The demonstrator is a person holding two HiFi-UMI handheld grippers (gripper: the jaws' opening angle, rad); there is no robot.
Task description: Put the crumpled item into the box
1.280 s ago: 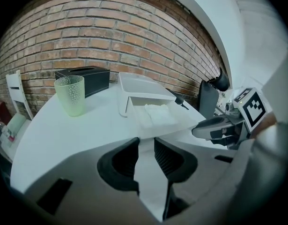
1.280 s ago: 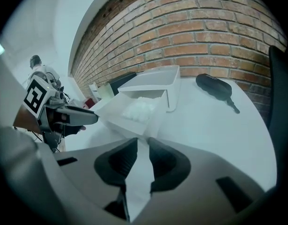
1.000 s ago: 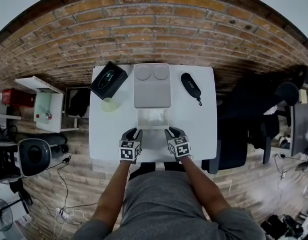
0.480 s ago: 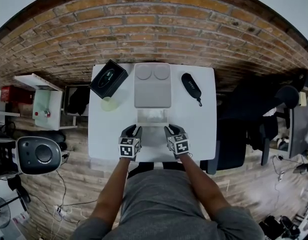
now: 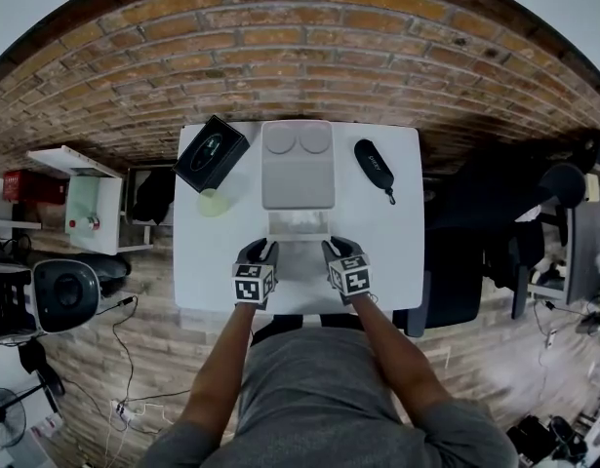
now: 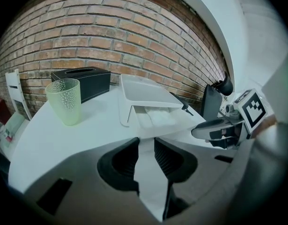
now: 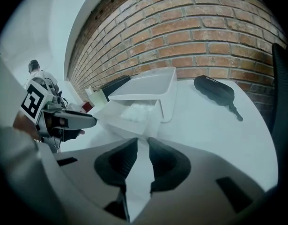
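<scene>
A white box (image 5: pixel 298 230) stands open at the table's middle, its lid (image 5: pixel 297 167) tipped back and its front flap (image 5: pixel 298 262) lying toward me. The crumpled white item (image 6: pixel 158 117) (image 7: pixel 136 111) rests inside the box. My left gripper (image 5: pixel 260 254) (image 6: pixel 146 143) sits at the flap's left edge, my right gripper (image 5: pixel 334 253) (image 7: pixel 143 144) at its right edge. Both point down at the white surface in front of the box. Each shows a narrow gap between its jaws with only white surface behind it and nothing clamped.
A pale green cup (image 5: pixel 213 203) (image 6: pixel 64 101) and a black tissue box (image 5: pixel 211 153) stand at the back left. A black case (image 5: pixel 373 167) (image 7: pixel 214 91) lies at the back right. A brick wall backs the table; a dark chair (image 5: pixel 456 266) stands to its right.
</scene>
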